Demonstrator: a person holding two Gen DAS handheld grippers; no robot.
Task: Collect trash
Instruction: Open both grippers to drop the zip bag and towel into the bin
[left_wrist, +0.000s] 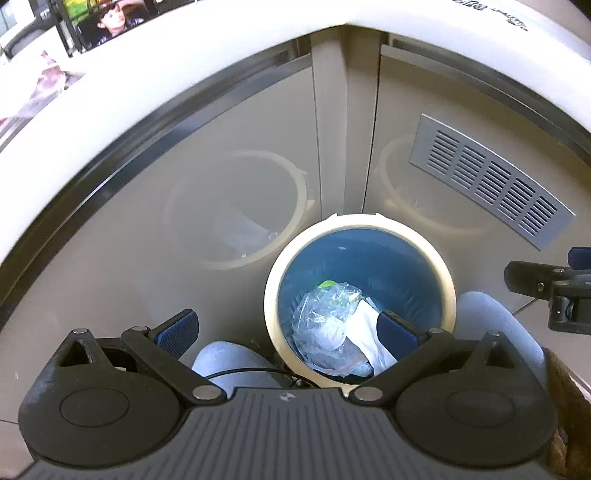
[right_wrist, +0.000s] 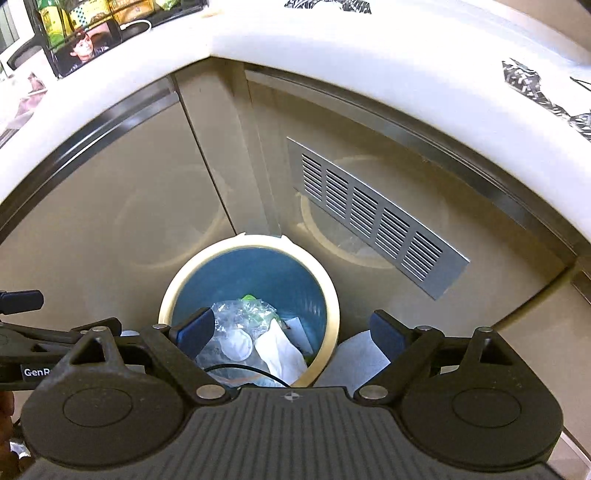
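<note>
A round trash bin with a cream rim (left_wrist: 354, 220) (right_wrist: 255, 240) and a blue liner stands on the floor in a cabinet corner. Inside lie a crumpled clear plastic bag (left_wrist: 325, 314) (right_wrist: 243, 314), a white paper (left_wrist: 365, 328) (right_wrist: 280, 347) and a green scrap (left_wrist: 327, 283) (right_wrist: 249, 297). My left gripper (left_wrist: 287, 328) hovers above the bin's near left side, open, nothing between its blue pads. My right gripper (right_wrist: 291, 330) hangs over the bin's near right side, also open and empty. Each gripper shows at the edge of the other's view: right gripper (left_wrist: 546, 288), left gripper (right_wrist: 22, 302).
Beige glossy cabinet doors meet behind the bin and mirror it. A metal vent grille (left_wrist: 491, 184) (right_wrist: 369, 214) sits in the right door. A white countertop (left_wrist: 184, 74) (right_wrist: 332, 55) overhangs above. Pale blue fabric shapes (left_wrist: 229, 362) (left_wrist: 491, 325) flank the bin.
</note>
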